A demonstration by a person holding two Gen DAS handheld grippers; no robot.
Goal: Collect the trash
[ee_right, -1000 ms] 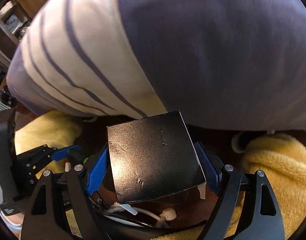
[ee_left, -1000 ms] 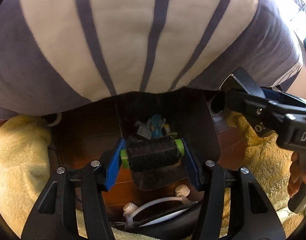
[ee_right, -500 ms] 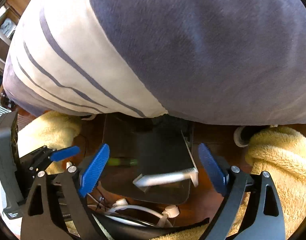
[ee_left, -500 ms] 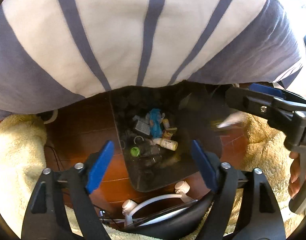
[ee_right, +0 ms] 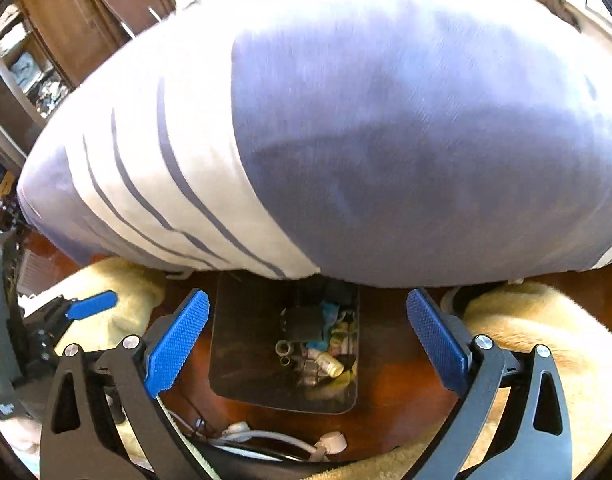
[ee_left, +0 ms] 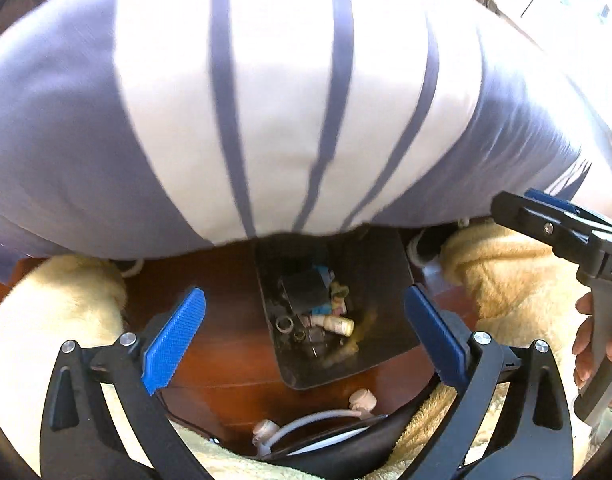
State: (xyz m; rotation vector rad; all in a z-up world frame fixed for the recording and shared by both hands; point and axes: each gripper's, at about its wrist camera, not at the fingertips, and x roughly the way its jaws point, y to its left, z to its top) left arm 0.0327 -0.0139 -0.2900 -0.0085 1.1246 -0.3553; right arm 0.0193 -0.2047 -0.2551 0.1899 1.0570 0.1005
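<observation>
From the left wrist, a big striped pillow (ee_left: pixel 290 112) bulged over the far end of a dark bin (ee_left: pixel 390 280) on the wooden floor (ee_left: pixel 226 340), flanked by yellow fleece (ee_left: pixel 42 320); the left tool (ee_left: pixel 304 340) had just been spreading its jaws and stood released, empty, above the bin, where trash (ee_left: pixel 318 308) lay: a small bottle, rings, blue scraps. From the right wrist, the same pillow (ee_right: pixel 386 140) overhung the bin (ee_right: pixel 242 344), its trash (ee_right: pixel 318 344) heaped inside, white cables (ee_right: pixel 266 436) lay nearer, and the right tool (ee_right: pixel 308 340), jaws likewise just widened, gaped empty.
</observation>
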